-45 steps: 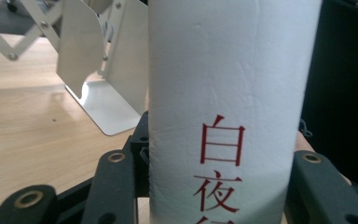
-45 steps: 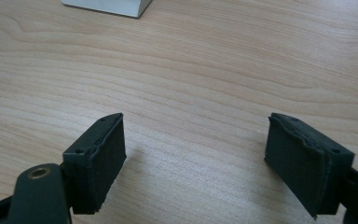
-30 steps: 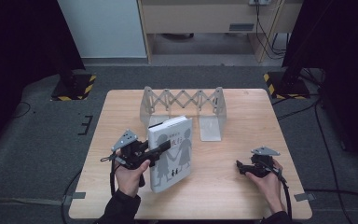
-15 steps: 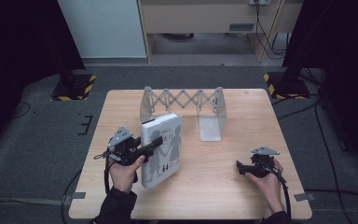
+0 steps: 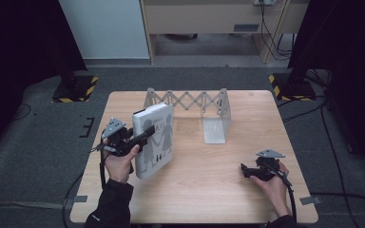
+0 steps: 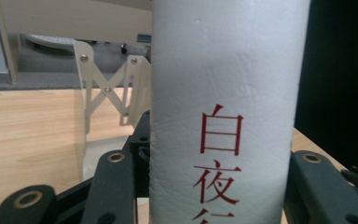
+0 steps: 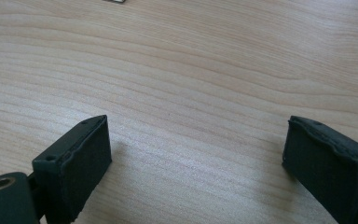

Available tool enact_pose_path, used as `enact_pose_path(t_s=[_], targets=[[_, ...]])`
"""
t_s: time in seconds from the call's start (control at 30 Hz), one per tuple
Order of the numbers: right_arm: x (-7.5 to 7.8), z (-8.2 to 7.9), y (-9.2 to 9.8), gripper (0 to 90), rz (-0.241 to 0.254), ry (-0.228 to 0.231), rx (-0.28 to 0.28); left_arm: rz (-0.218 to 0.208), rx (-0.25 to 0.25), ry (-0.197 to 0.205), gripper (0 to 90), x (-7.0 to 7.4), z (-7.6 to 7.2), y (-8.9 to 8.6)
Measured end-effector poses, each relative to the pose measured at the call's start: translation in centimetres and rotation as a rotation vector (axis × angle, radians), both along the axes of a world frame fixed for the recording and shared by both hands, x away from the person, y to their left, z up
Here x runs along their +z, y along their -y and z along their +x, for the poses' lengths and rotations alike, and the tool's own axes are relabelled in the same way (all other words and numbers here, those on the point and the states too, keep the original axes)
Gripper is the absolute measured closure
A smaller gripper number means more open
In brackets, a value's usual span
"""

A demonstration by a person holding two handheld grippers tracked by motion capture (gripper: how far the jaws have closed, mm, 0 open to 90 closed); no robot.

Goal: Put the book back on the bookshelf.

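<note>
Both jaws of the left gripper point(image 5: 140, 137) clamp the book point(image 5: 154, 137) upright.

obstacles: expanding rack point(image 5: 190, 102) at far edge, held book point(image 5: 153, 138) left | free: bare table point(image 5: 209, 171) centre-front

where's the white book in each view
high view: white book left of centre, held up off the table in the left gripper.
left gripper view: its spine stands at centre between the black jaws.
right gripper view: bare table.
shared landmark: the expanding metal rack behind the book.
</note>
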State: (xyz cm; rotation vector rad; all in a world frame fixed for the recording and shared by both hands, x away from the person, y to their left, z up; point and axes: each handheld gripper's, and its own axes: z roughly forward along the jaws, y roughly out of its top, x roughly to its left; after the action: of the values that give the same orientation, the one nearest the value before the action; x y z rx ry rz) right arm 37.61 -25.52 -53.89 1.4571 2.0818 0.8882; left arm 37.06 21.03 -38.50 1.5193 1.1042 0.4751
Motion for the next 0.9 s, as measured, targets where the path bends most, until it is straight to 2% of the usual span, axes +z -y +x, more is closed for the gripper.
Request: enact_pose_path(t_s=[0.2,0.43,0.6,0.73,0.9], targets=[[0.0,0.0,0.0,8.1,0.000,-0.002,0.001,-0.001,0.035,-0.002,52.2,0.0,1.5,-0.1],[0.0,0.0,0.0,8.1,0.001,-0.002,0.000,0.023,0.070,0.004,52.2,0.0,3.0,0.2],[0.0,0.0,0.0,8.1,0.001,0.000,-0.001,0.022,0.096,0.005,52.2,-0.2,4.4,0.2],[0.0,0.0,0.0,8.1,0.000,-0.002,0.000,0.029,0.122,0.025,52.2,-0.5,5.2,0.4],[0.0,0.0,0.0,8.1,0.000,0.000,0.000,0.028,0.146,0.022,52.2,-1.0,6.0,0.4]])
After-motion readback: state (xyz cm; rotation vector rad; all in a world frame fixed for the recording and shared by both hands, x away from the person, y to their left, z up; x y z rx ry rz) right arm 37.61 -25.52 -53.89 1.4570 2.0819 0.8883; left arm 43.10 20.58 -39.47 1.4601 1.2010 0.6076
